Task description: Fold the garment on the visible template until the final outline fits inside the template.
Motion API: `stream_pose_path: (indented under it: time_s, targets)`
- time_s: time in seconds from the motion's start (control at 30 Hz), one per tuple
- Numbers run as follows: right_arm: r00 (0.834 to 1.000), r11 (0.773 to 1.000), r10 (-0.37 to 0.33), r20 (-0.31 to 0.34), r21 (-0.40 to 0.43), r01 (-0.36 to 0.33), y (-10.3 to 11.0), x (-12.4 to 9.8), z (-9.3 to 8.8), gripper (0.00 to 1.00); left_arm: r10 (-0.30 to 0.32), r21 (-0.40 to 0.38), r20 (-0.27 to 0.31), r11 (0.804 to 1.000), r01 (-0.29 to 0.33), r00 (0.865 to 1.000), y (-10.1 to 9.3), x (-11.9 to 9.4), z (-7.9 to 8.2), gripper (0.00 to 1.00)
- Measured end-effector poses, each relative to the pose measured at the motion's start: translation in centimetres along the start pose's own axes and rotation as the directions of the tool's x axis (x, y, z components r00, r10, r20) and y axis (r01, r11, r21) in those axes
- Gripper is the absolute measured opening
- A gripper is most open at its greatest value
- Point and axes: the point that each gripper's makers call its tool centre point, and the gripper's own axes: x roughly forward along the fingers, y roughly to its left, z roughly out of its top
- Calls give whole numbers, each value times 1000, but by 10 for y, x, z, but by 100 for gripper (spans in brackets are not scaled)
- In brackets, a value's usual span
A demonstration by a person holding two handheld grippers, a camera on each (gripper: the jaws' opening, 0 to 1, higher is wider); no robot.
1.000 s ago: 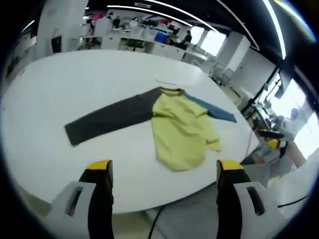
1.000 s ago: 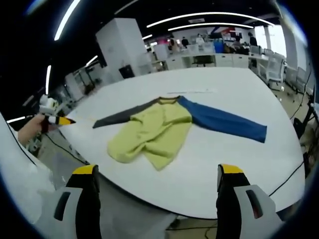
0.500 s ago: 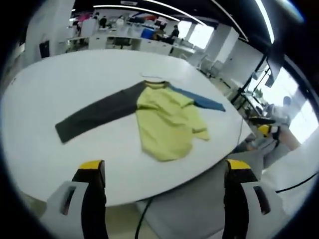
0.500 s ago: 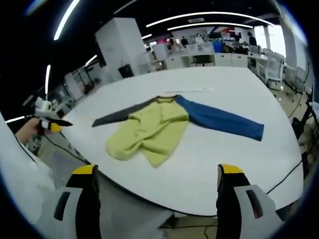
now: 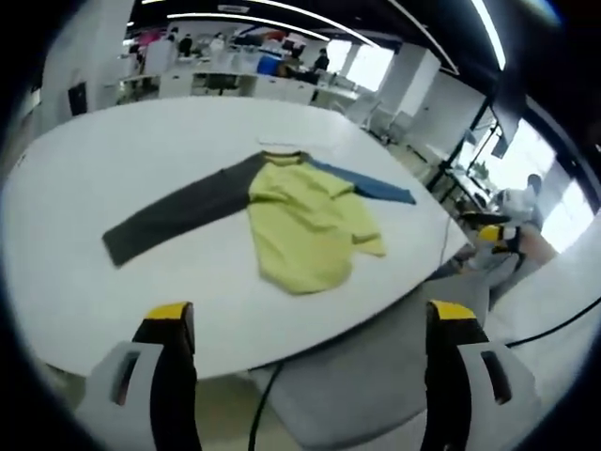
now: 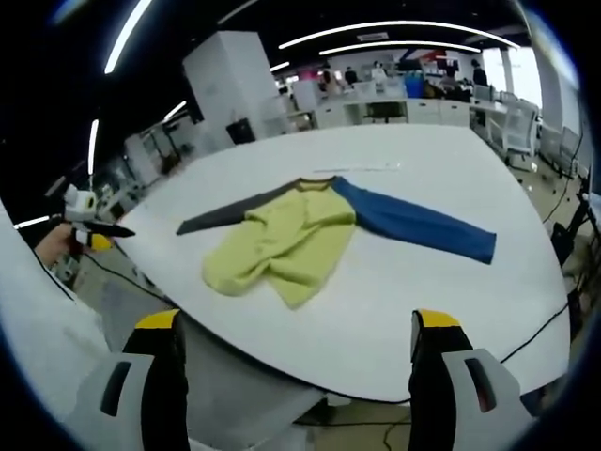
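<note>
Lying flat on the table, the garment sits well beyond your left gripper and right gripper, both wide open and empty; sleeves stretch sideways, collar pointing away.

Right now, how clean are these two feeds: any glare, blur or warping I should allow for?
Left gripper view: soft overall, windows blown out at right, table edge bowed by the fisheye, shirt still readable. Right gripper view: sharper, ceiling strip lights streak, shirt evenly lit with little shadow.
</note>
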Motion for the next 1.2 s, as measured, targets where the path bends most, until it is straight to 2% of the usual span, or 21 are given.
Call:
stream_pose_path:
  time_s: [0.47,1.2]
  targets:
    - [1000,1000,10,-17,3,-10,5,6,-7,98,-11,2,-19,1000,11,1000,-2,5,-2,99]
    - [998,999,34,-59,12,-33,0,27,-14,92,-37,1,-77,999,37,996,3,36,-6,92]
